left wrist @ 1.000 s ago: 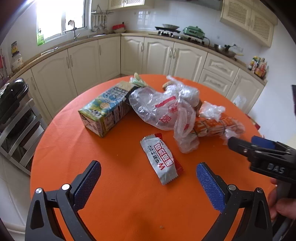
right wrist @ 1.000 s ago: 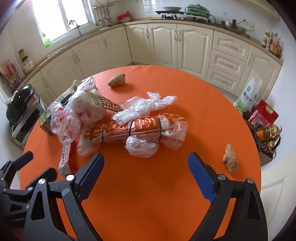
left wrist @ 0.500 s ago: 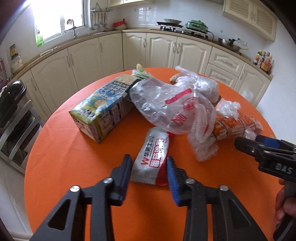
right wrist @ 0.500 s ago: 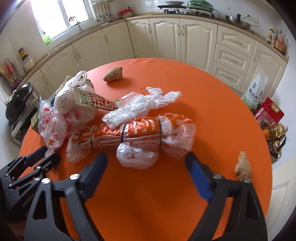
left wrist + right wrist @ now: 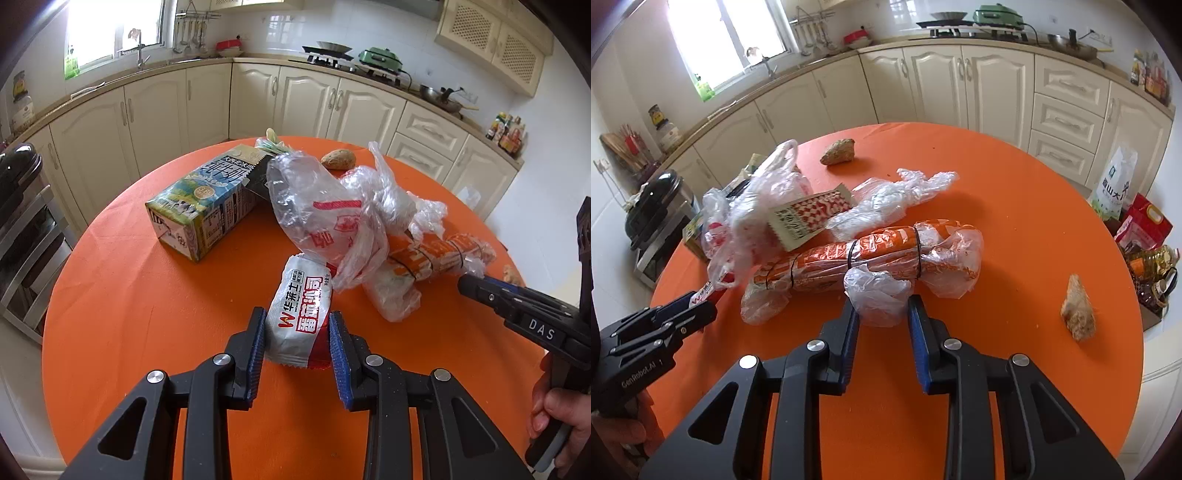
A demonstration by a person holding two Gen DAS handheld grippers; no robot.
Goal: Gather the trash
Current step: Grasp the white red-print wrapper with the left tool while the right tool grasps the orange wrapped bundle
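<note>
On the round orange table (image 5: 122, 295) lies a pile of trash. My left gripper (image 5: 296, 334) is shut on a grey-and-red snack wrapper (image 5: 301, 314), pads against both its sides. My right gripper (image 5: 882, 317) is shut on a crumpled clear plastic bag (image 5: 877, 293) at the near side of an orange bundle (image 5: 871, 254) tied with black bands. A milk carton (image 5: 207, 206) lies on its side at the left. A clear bag with red print (image 5: 325, 218) lies over the middle of the pile. The right gripper also shows in the left wrist view (image 5: 476, 286).
Two brown lumps lie on the table, one at the far side (image 5: 837, 151) and one near the right edge (image 5: 1078, 314). A patterned card (image 5: 809, 218) lies in the pile. Cabinets ring the table; bags and bottles (image 5: 1145, 240) stand on the floor at right.
Both grippers moved forward and closed: the left onto the snack wrapper, the right onto the crumpled plastic bag by the orange bundle.
</note>
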